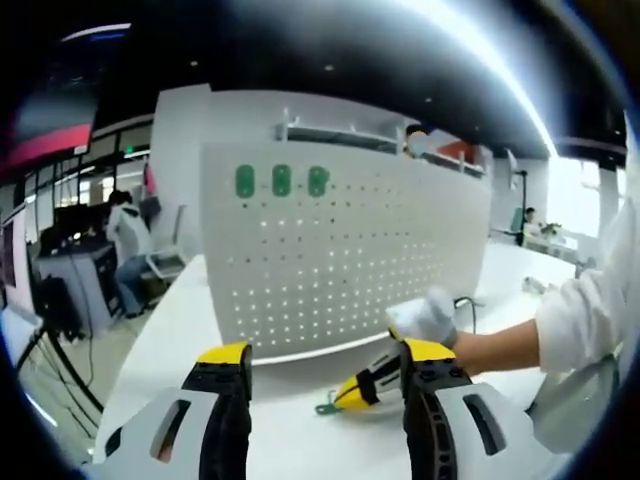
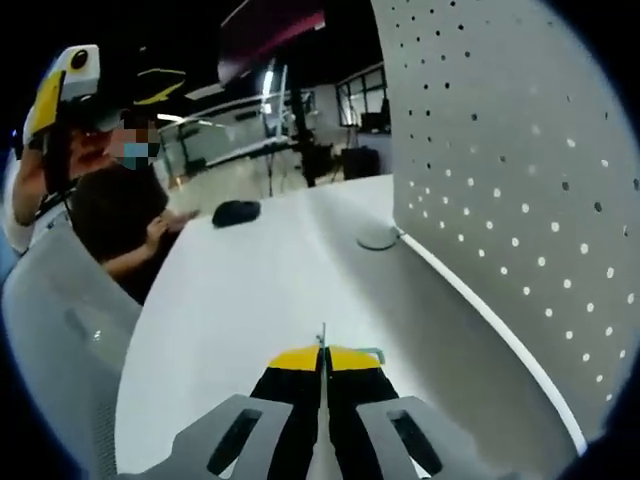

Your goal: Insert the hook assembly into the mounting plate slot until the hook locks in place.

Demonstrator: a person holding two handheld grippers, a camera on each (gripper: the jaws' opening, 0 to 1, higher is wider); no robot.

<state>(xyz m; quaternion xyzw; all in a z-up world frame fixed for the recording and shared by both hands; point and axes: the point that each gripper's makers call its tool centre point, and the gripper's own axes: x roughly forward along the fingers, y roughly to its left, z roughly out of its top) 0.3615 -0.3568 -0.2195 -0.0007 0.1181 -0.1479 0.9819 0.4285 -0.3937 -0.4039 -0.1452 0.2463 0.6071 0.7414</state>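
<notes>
White tabletop (image 1: pixel 190 330) in an open office, with a white perforated mounting plate (image 1: pixel 350 250) standing upright across its middle. Three green hooks (image 1: pixel 281 180) sit in a row near the plate's upper left corner. In the left gripper view, the left gripper (image 1: pixel 325 365) hovers over the near edge of the tabletop, jaws spread wide, nothing between them. The right gripper (image 1: pixel 362 390) enters from the right, low over the tabletop in front of the plate's lower edge, a gloved hand (image 1: pixel 425 318) behind it. A green hook assembly (image 1: pixel 327 407) pokes out of its yellow tips, just above the tabletop, apart from the plate. In the right gripper view, the right gripper (image 2: pixel 323 352) has jaws pressed together on the hook assembly (image 2: pixel 368 351), a thin piece sticking out past the tips. Mounting plate (image 2: pixel 520 180) rises at right. Black mouse-like object (image 2: pixel 236 212) and round disc (image 2: pixel 378 237) lie near the far edge. Seated person (image 2: pixel 120 215) at the left edge.
</notes>
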